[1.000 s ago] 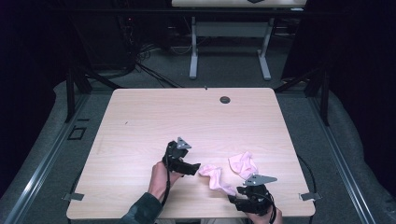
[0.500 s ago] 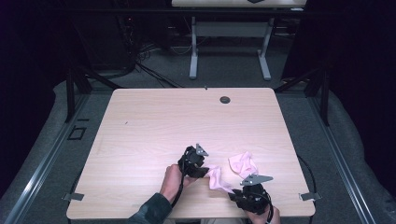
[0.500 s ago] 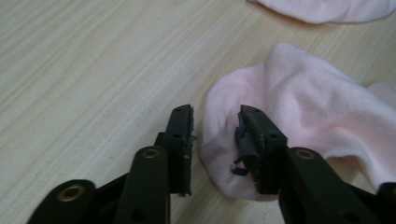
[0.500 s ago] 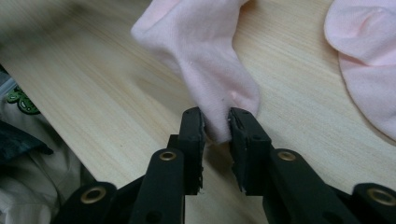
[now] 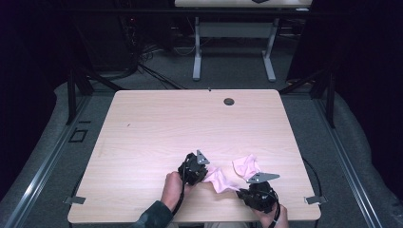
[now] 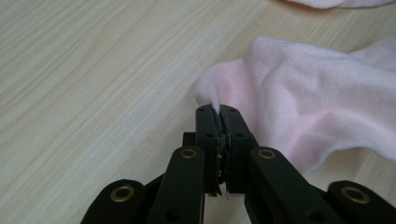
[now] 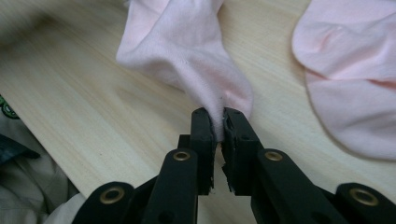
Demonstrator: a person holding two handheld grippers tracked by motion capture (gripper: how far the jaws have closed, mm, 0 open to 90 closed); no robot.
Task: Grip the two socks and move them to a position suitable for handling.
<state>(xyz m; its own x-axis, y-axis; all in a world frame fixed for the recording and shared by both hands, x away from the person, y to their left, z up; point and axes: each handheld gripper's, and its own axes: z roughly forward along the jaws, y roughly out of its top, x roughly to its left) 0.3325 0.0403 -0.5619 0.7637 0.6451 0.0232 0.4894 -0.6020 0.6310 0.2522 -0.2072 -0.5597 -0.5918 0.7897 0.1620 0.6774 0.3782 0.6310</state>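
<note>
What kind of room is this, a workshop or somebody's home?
Probably a lab or recording studio: a bare wooden table on grey carpet, dark surroundings, loose cables behind, and another desk beyond.

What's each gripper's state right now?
Left gripper: jaws just closed, pinching an edge of the pale pink fabric sock.
Right gripper: jaws just closed, pinching the same sock's other end.

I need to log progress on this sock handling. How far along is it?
Done: both tongs have just closed on the same pink sock; the left tongs pinch one end, the right tongs the other. In hand: the sock hangs crumpled between them, low over the table. Left: a second pink sock lies untouched nearby, so any spreading or pairing looks not yet begun.
</note>
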